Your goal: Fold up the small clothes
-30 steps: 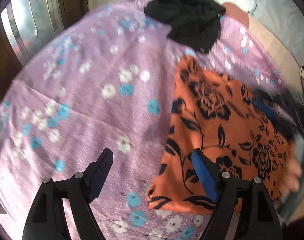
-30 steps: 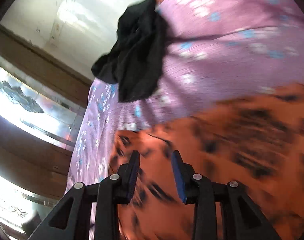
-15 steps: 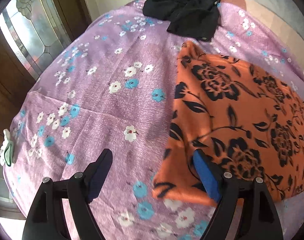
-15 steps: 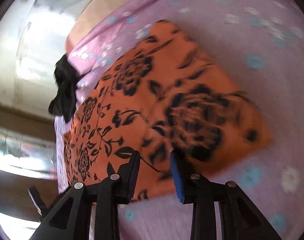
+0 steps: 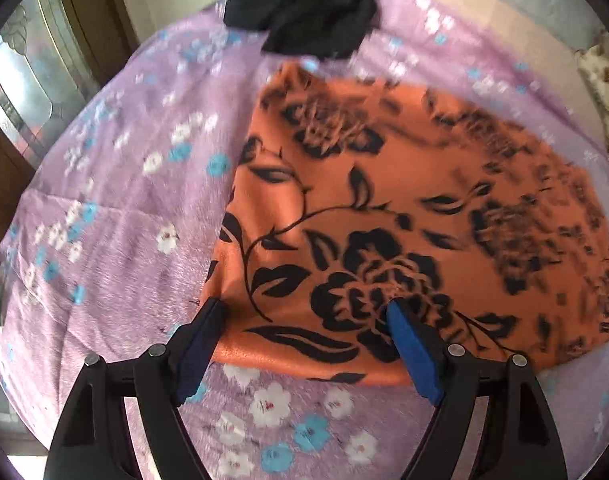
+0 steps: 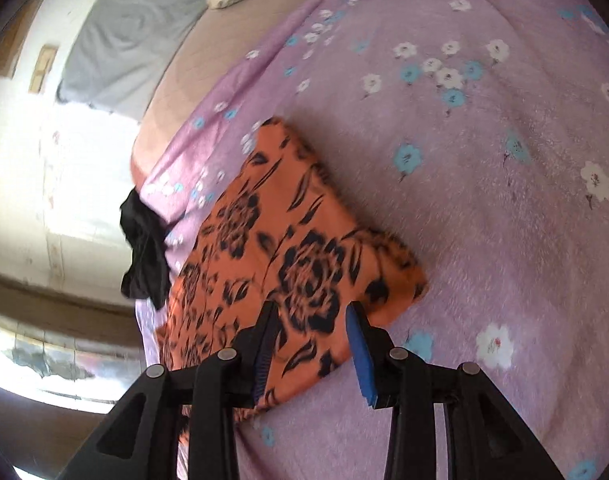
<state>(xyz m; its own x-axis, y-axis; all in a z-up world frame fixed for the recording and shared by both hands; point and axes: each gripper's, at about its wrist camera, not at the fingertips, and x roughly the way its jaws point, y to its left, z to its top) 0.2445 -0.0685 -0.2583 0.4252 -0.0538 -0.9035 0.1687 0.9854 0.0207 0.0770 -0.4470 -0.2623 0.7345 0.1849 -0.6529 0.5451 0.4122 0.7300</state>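
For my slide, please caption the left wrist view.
Open left tool over folded orange black-flowered cloth on purple floral bedspread.

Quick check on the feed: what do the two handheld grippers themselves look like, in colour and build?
Both match: the left gripper and right gripper have matte black plastic frames with triangular cut-outs and silver round rivets. The inner faces of the jaws carry blue ribbed pads. No cables, markings or sleeves show.

Right hand-held gripper point(image 6: 310, 330): jaws apart, empty, above near edge of cloth | orange black-floral cloth point(image 6: 280, 256): folded, flat on bedspread | lilac floral bedspread point(image 6: 484, 152): covers bed | black garment point(image 6: 144, 248): bunched, at cloth's far corner
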